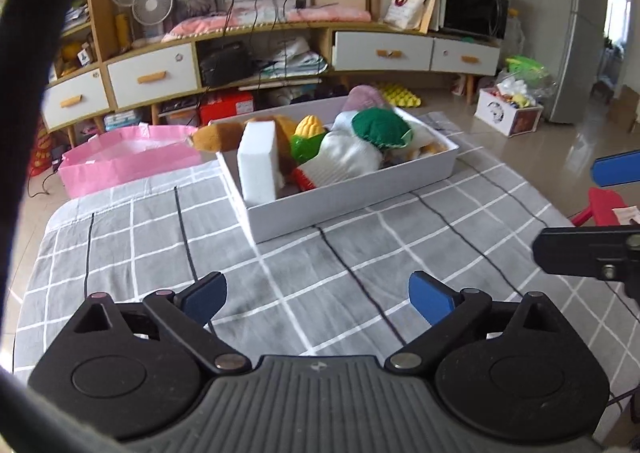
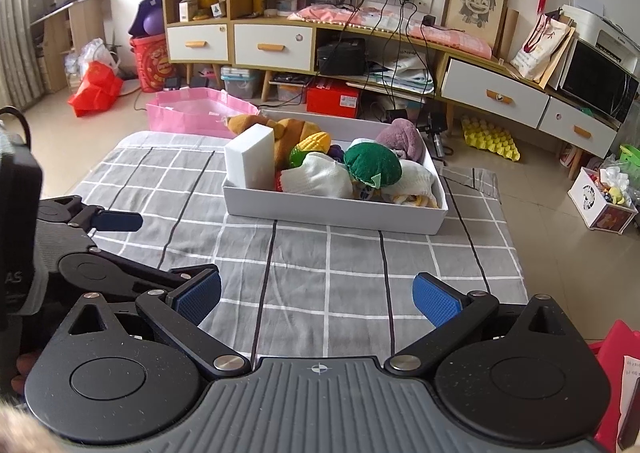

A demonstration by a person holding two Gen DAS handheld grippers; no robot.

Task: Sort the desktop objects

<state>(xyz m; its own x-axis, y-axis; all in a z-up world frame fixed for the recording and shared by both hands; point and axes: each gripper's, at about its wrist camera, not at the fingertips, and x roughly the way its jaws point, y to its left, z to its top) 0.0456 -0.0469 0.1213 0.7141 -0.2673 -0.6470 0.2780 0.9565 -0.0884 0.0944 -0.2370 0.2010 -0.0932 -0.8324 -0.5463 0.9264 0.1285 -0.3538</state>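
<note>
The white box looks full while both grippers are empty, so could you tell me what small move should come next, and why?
Probably advance the left gripper toward the white foam block standing upright at the white box's near-left corner: both grippers are open, and it is the nearest unobstructed item.

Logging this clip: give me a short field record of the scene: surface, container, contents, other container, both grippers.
surface: table under a grey checked cloth
container: white box on the cloth, far side
contents: white foam block upright at the box's left end; green plush on top of the pile; toy corn; white sock; purple plush
other container: pink bag past the table's far left edge
left gripper: open, empty, above bare cloth
right gripper: open, empty, above bare cloth
</note>
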